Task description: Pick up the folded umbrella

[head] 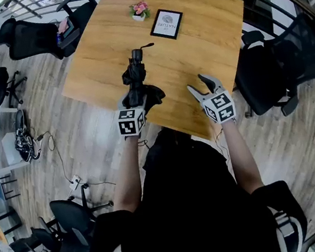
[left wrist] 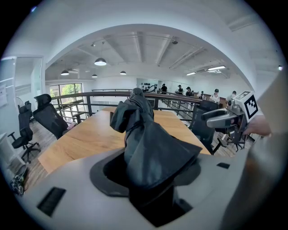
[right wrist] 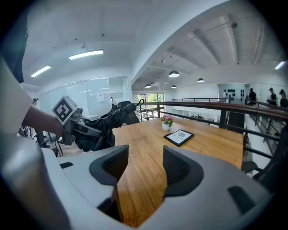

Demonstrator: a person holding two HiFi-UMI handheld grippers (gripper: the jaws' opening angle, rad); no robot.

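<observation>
The left gripper [head: 135, 98] has its fingers [left wrist: 104, 173] clamped on the black folded umbrella [head: 136, 77], which points toward 12 o'clock over the near edge of the counter [head: 102, 48]. At its 3 o'clock, the right gripper [head: 198, 85] holds its fingers [right wrist: 110, 165] apart and empty, with only the wood showing between them

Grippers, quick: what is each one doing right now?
Left gripper: closed on the folded umbrella.
Right gripper: open, holding nothing.
</observation>
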